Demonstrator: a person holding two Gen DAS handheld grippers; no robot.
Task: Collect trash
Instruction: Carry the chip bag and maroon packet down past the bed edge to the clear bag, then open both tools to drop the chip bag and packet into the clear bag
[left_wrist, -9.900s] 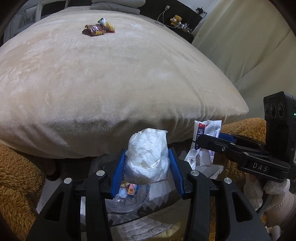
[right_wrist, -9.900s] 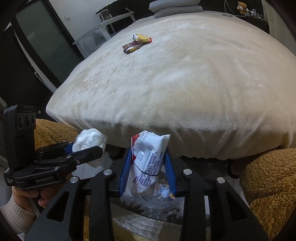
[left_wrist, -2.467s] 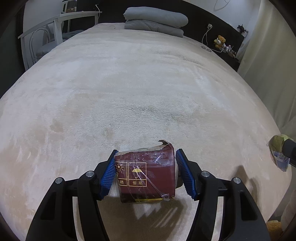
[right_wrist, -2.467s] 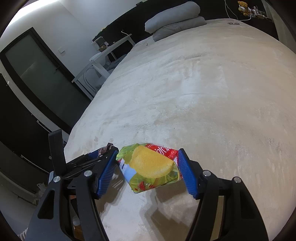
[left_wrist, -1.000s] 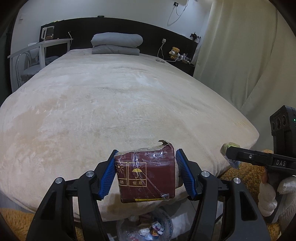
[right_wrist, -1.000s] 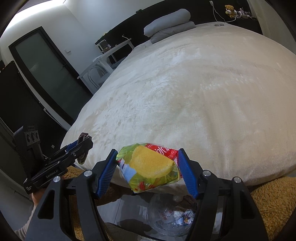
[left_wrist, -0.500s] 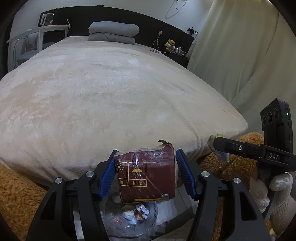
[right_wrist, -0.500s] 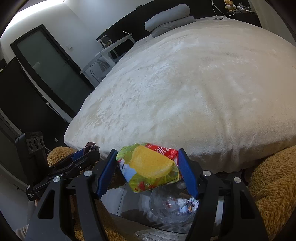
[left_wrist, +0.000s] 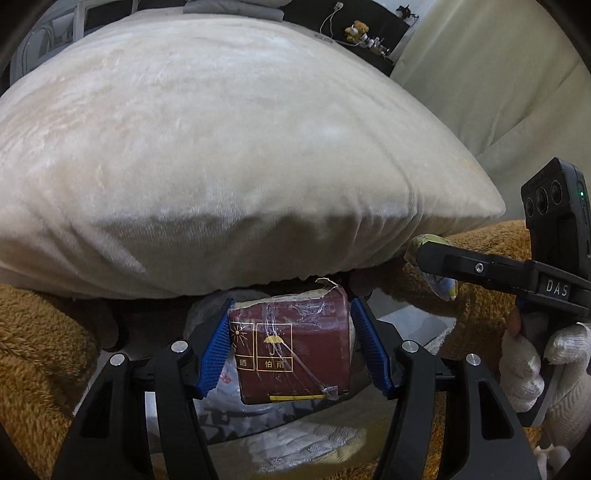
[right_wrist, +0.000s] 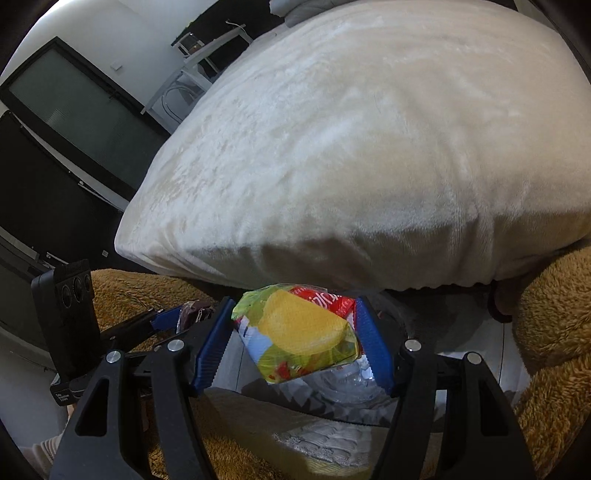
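My left gripper (left_wrist: 291, 343) is shut on a dark red box (left_wrist: 291, 350) wrapped in clear tape, held just past the bed's foot edge above a bin lined with a clear bag (left_wrist: 225, 376). My right gripper (right_wrist: 295, 339) is shut on a green and yellow chip bag (right_wrist: 299, 332), held above the same clear bag (right_wrist: 347, 384) with trash in it. The right gripper also shows at the right of the left wrist view (left_wrist: 436, 266); the left gripper shows at the left of the right wrist view (right_wrist: 177, 317).
A bed with a cream plush cover (left_wrist: 221, 129) fills the upper part of both views. Brown fuzzy fabric (left_wrist: 40, 339) lies at both sides of the bin (right_wrist: 546, 332). A curtain (left_wrist: 498, 81) hangs at the right. A dark door (right_wrist: 74, 110) stands at the left.
Both grippers have drawn back from the bed top and dropped below its foot edge, over the bin, each still holding its item. The bin's clear bag now lies right under the jaws.
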